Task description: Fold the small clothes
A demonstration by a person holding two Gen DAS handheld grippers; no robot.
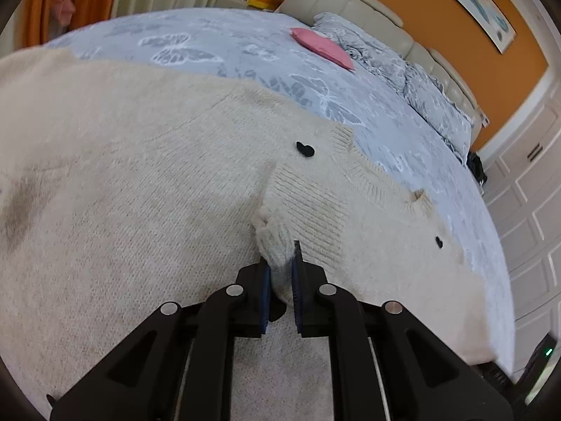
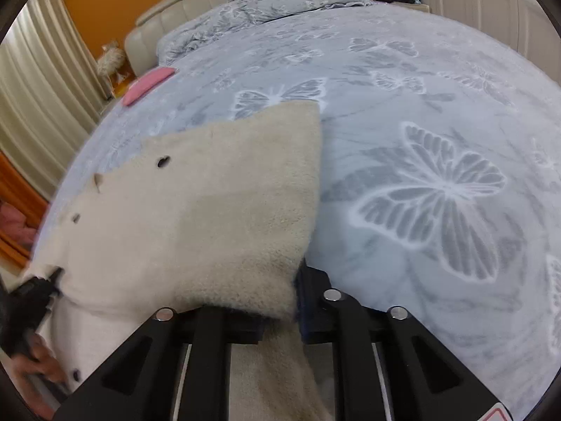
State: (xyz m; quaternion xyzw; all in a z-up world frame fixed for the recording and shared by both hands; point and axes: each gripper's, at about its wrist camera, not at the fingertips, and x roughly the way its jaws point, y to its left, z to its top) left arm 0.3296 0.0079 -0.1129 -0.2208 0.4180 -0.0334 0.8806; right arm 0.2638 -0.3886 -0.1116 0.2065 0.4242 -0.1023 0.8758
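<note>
Both grippers are clamped on the same cream knit sweater [image 1: 147, 182], which lies spread over a bed [image 1: 403, 147] covered in pale blue butterfly-print bedding. From the left wrist view, the left gripper [image 1: 280, 273] has its blue-padded fingers [image 1: 266, 291] pressed against a bunched fold of ribbed knit, at what looks like the neckline, so it is closed on the fabric. To its left the sweater's body fills most of the frame, with a faint darker smudge near the left edge. Two small black buttons, or marks, sit on the knit, one [image 1: 305, 149] above the gripper and one [image 1: 438, 242] off to the right, near the bed's right edge.

Further back, a pink cushion [image 1: 322, 47] rests on the bedding near the headboard end, just beside rumpled grey-blue pillows [image 1: 420, 84] against a padded cream headboard [image 1: 368, 10].

From the right wrist view, the left gripper appears again at the far left, along with the person's left hand [image 2: 38, 361]. The sweater spreads across the left half of the bed, one corner reaching toward the middle. The right gripper [image 2: 280, 301] pinches a thick folded edge of it; fabric hides one finger, yet the knit is plainly held between them. Bare bedding lies to the right.
</note>
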